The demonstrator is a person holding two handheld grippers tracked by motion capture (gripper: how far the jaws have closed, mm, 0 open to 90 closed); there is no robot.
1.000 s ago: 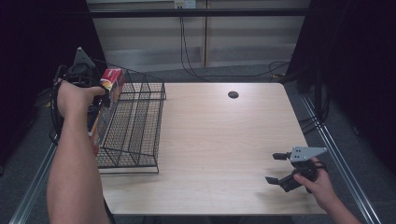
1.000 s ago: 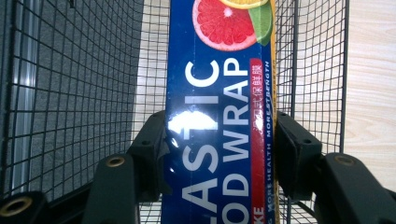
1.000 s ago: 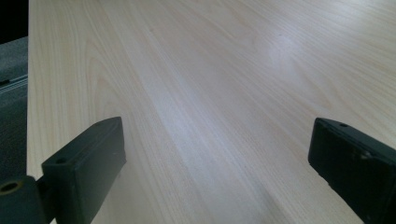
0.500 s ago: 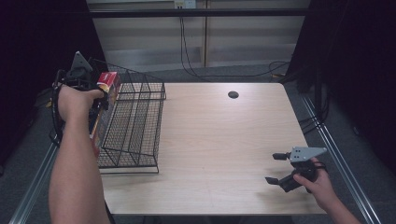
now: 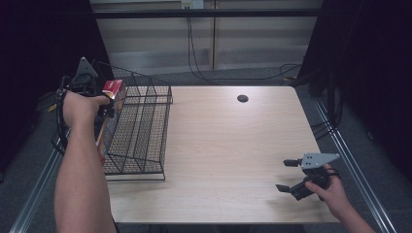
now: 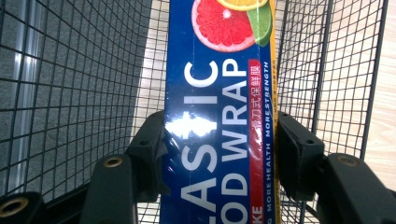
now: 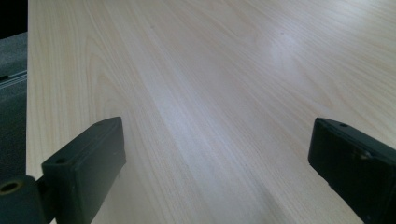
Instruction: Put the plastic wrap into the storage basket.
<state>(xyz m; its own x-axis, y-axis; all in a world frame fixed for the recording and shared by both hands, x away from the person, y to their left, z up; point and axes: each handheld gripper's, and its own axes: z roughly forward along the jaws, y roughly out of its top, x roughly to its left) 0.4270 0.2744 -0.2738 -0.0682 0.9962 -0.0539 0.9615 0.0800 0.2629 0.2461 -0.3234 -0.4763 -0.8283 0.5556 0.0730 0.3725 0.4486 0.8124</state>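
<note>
- Left gripper pinches the plastic wrap box inside the wire basket, at the table's 9 o'clock; lower it level, avoiding the mesh.
- Right gripper rests spread, empty, at 4 o'clock.

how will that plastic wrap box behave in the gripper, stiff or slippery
The plastic wrap box looks like a long, straight carton, so probably stiff and light. Its glossy face shows glare, so it may slip. Held near one end by the left gripper, it might pivot.
</note>
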